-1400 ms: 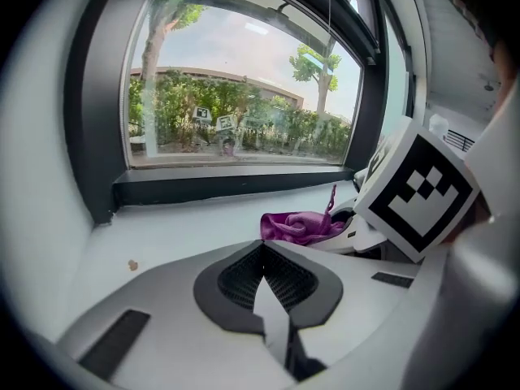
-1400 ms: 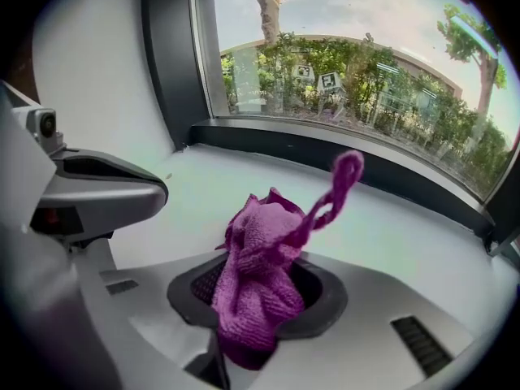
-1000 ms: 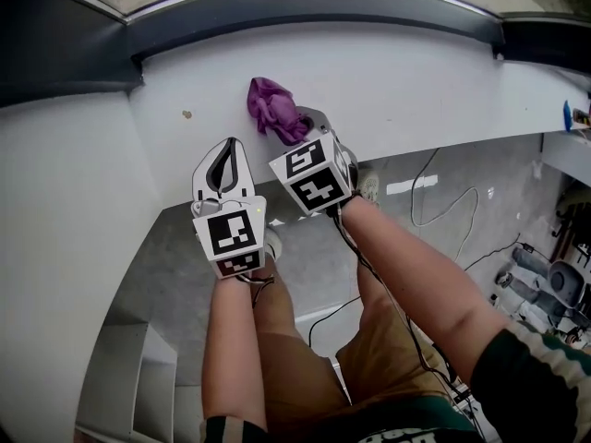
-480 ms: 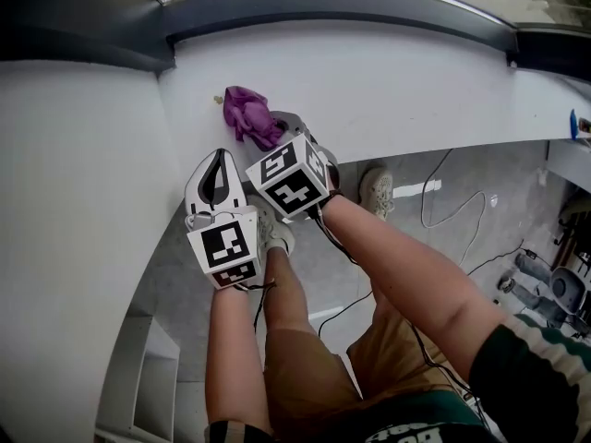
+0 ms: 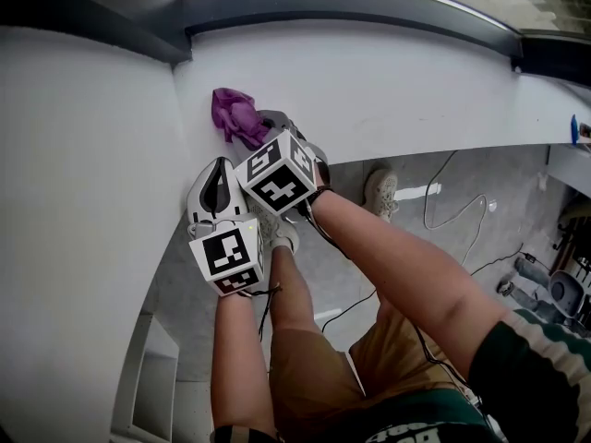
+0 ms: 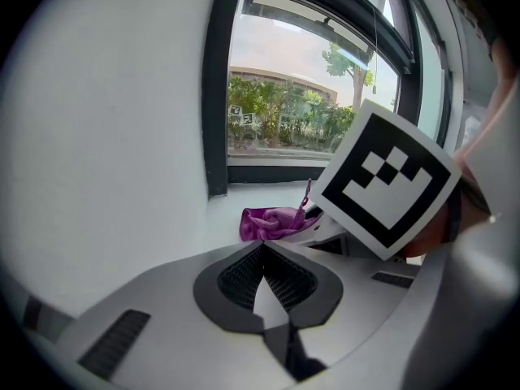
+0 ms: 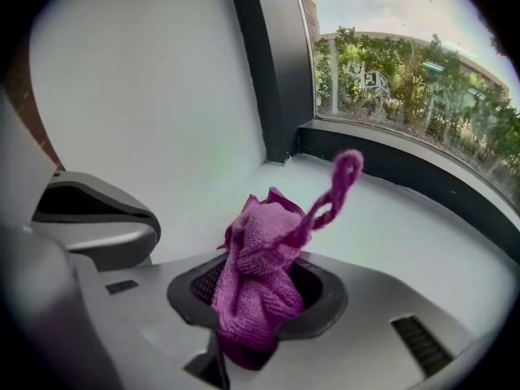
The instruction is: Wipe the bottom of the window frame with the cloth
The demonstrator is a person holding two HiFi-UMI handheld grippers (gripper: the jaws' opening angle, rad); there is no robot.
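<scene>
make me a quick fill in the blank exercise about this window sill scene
The right gripper is shut on a ____ cloth.
The left gripper has its jaws ____, with nothing between them.
The sill beneath the cloth is ____ in colour.
Missing words: purple; shut; white.
</scene>
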